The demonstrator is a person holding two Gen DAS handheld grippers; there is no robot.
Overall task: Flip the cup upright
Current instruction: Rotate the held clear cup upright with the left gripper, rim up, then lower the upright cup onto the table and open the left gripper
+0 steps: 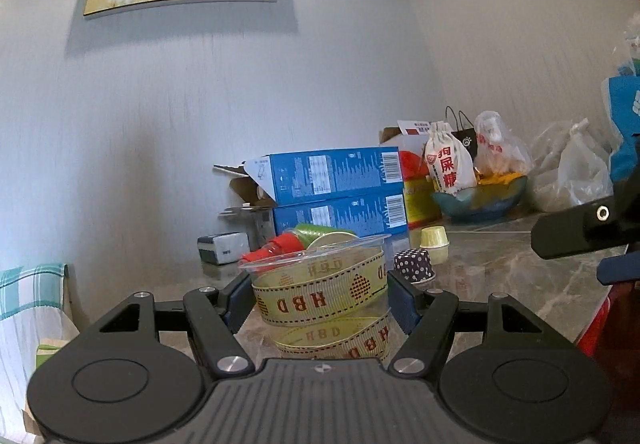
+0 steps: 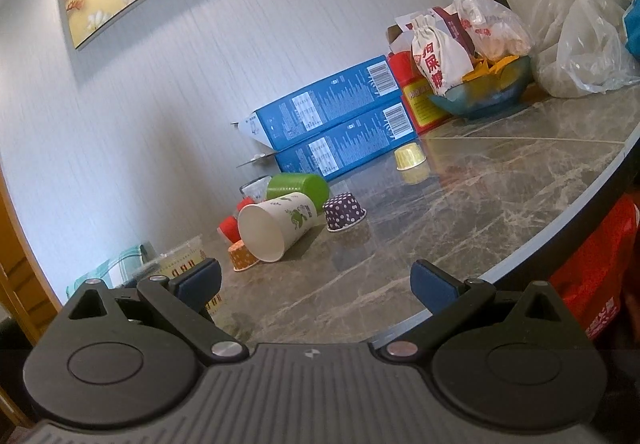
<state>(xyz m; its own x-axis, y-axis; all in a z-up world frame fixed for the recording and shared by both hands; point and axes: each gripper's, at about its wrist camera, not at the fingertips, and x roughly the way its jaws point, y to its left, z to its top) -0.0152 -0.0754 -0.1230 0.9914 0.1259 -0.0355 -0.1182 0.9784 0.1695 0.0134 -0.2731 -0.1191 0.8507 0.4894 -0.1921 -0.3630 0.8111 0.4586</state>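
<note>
My left gripper [image 1: 318, 298] is shut on a clear plastic cup [image 1: 320, 296] with "HBD" ribbon coiled inside; the cup stands upright, mouth up, on the marble table. Part of it shows at the left in the right wrist view [image 2: 182, 258]. My right gripper [image 2: 316, 282] is open and empty above the table's near edge. A white paper cup [image 2: 276, 230] lies on its side, mouth toward me. A green cup [image 2: 298, 185] lies on its side behind it. A purple dotted cupcake liner [image 2: 344, 211] and a yellow one [image 2: 409, 157] stand upside down.
Two blue boxes [image 2: 336, 123] are stacked at the back wall. A blue bowl [image 2: 480, 93] with bags and plastic bags [image 2: 580, 55] fill the back right. Red cups [image 2: 230, 226] and an orange liner [image 2: 242, 258] lie by the paper cup. The table edge [image 2: 560, 222] curves right.
</note>
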